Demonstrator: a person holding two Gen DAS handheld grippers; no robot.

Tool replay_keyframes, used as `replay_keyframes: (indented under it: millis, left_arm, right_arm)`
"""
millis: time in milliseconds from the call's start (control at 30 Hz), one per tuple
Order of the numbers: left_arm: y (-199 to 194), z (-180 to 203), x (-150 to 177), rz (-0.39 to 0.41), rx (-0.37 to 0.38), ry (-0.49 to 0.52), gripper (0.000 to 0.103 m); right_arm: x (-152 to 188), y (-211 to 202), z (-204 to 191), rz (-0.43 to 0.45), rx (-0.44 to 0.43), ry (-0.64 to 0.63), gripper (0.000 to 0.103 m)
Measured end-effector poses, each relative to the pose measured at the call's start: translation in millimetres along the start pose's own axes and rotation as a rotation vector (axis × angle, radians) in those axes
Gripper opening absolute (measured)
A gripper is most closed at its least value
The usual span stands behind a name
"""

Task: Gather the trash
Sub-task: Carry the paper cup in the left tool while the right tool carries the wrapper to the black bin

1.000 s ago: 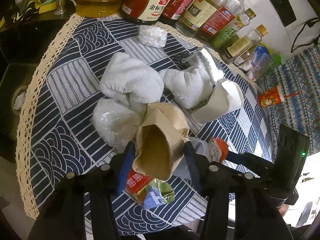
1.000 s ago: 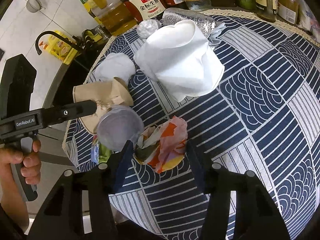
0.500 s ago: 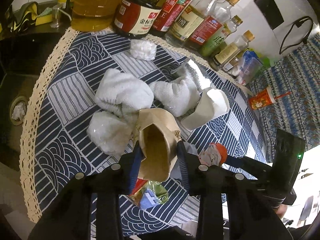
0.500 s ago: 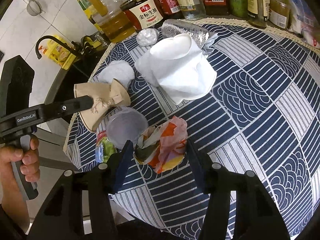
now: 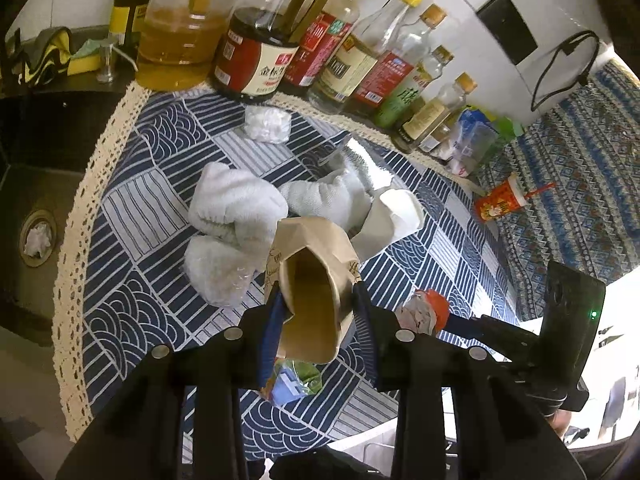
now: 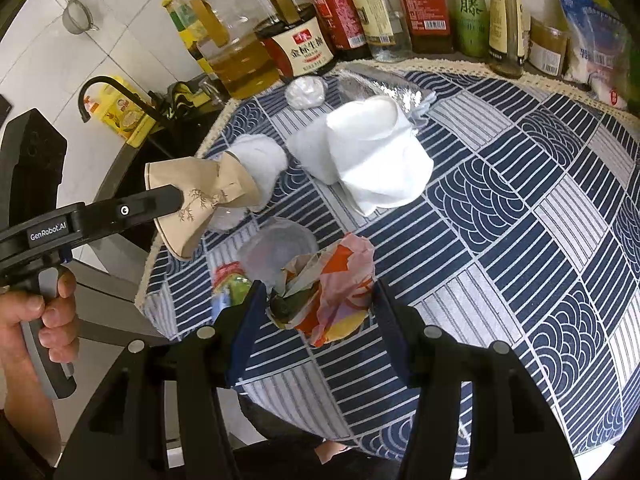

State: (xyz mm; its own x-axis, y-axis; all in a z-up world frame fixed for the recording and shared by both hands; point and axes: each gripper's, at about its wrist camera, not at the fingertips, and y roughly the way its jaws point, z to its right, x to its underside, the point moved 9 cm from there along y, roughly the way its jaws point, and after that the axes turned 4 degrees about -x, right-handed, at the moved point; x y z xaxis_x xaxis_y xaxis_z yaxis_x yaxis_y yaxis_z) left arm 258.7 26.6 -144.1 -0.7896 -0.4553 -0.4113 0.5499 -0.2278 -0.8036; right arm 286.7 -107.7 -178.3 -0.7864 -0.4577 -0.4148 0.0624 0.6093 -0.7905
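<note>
The left gripper (image 5: 316,308) pinches the light, crushable tan paper cup (image 5: 310,292) across its mouth, while the spread right gripper (image 6: 320,304) straddles 1 soft crumpled orange wrapper (image 6: 332,284), best pinched mid-bulk.

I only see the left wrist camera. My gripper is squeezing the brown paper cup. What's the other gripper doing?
Observer: The right gripper is open, with its fingers on either side of a crumpled colourful wrapper lying on the tablecloth.
Operator: Is anything hiding behind my cup?
Observer: Yes, a clear plastic container lies right beside that wrapper.
Operator: What does my cup look like from the side?
Observer: The brown paper cup in the left gripper is crumpled at its base and has a bamboo sketch printed on it.
</note>
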Motion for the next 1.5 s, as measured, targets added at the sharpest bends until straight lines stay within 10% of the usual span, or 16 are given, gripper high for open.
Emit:
replay_keyframes:
  millis: [733,1500]
  left_arm:
    - [-84.4,-25.1,68.6,0.070,0.025,0.013,0.032]
    - [-98.3,-88.9,195.6,-0.037,0.027,-0.069,0.032]
  right_arm:
    - [61.7,-10.4,-91.1,0.008,-0.007,-0.059,0.055]
    - [172.5,43.6,-144.2,-0.132,-0.009,-0.033,0.056]
